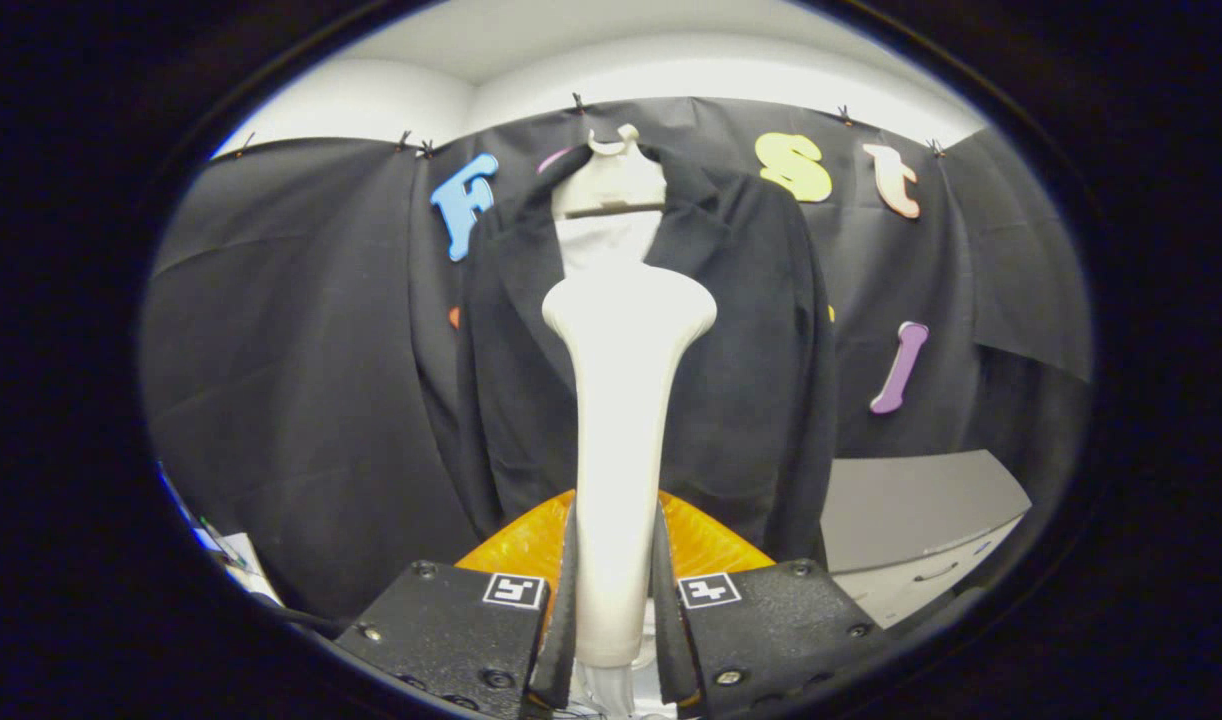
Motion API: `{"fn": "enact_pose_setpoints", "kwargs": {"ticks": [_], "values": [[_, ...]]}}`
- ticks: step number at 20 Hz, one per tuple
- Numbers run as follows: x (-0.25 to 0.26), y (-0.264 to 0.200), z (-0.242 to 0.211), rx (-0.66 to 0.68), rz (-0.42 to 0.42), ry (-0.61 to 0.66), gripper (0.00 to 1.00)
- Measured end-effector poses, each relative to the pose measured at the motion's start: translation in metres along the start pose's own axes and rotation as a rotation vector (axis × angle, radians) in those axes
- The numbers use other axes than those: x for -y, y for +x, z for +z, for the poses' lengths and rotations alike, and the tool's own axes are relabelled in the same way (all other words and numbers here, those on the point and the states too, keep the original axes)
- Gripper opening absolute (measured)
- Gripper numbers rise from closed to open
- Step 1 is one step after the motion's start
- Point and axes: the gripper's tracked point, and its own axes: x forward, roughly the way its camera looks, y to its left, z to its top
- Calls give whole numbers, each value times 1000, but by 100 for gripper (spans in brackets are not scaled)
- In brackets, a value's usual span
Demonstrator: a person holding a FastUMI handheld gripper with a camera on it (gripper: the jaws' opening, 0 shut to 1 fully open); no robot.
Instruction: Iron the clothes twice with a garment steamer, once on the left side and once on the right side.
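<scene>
Gripper (pixel 616 610) clamped on an upright steamer (pixel 621 420); its head points at the jacket (pixel 741 380) hanging just beyond.

Recording booth: black cloth wall (pixel 301 380), jacket (pixel 751 380) on hanger (pixel 611 180).

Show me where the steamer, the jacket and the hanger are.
steamer (pixel 626 330): gripper view, its flared head, handle clamped between the fingers.
jacket (pixel 746 380): gripper view, front panel beyond the steamer.
hanger (pixel 611 180): gripper view, its neck.

White garment steamer (pixel 619 440) stands upright against hanging black jacket (pixel 741 350).
</scene>
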Motion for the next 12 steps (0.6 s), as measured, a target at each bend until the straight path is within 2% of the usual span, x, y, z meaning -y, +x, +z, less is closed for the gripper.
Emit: {"fn": "enact_pose_setpoints", "kwargs": {"ticks": [5, 12], "values": [[-54, 18, 50, 80, 71, -39, 35], [-106, 47, 72, 99, 135, -80, 35]]}}
